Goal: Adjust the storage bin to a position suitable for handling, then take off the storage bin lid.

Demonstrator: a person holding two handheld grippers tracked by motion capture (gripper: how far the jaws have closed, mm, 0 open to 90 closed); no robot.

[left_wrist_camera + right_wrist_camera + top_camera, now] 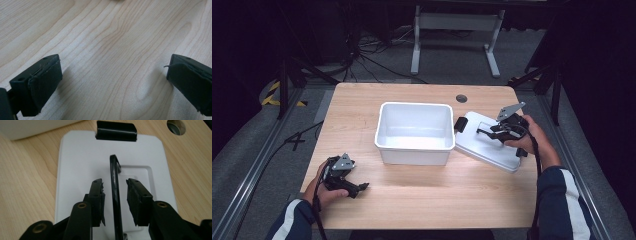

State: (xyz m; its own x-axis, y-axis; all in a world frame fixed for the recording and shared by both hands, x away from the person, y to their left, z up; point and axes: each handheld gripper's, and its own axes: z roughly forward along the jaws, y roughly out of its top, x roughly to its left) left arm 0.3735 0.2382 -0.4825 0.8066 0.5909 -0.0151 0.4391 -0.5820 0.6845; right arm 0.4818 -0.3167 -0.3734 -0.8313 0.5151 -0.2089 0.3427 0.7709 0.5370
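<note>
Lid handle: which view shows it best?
Right gripper view. The black lid handle stands up close between the right hand-held gripper jaws, a gap on each side, the white lid beneath. In the high view the handle is small and partly covered by that gripper. The left gripper view looks at the table.

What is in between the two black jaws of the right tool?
The lid's thin black handle stands between them, with gaps on both sides, in the right gripper view.

High view overhead, facing forward; tongs cameras close; lid shared
</note>
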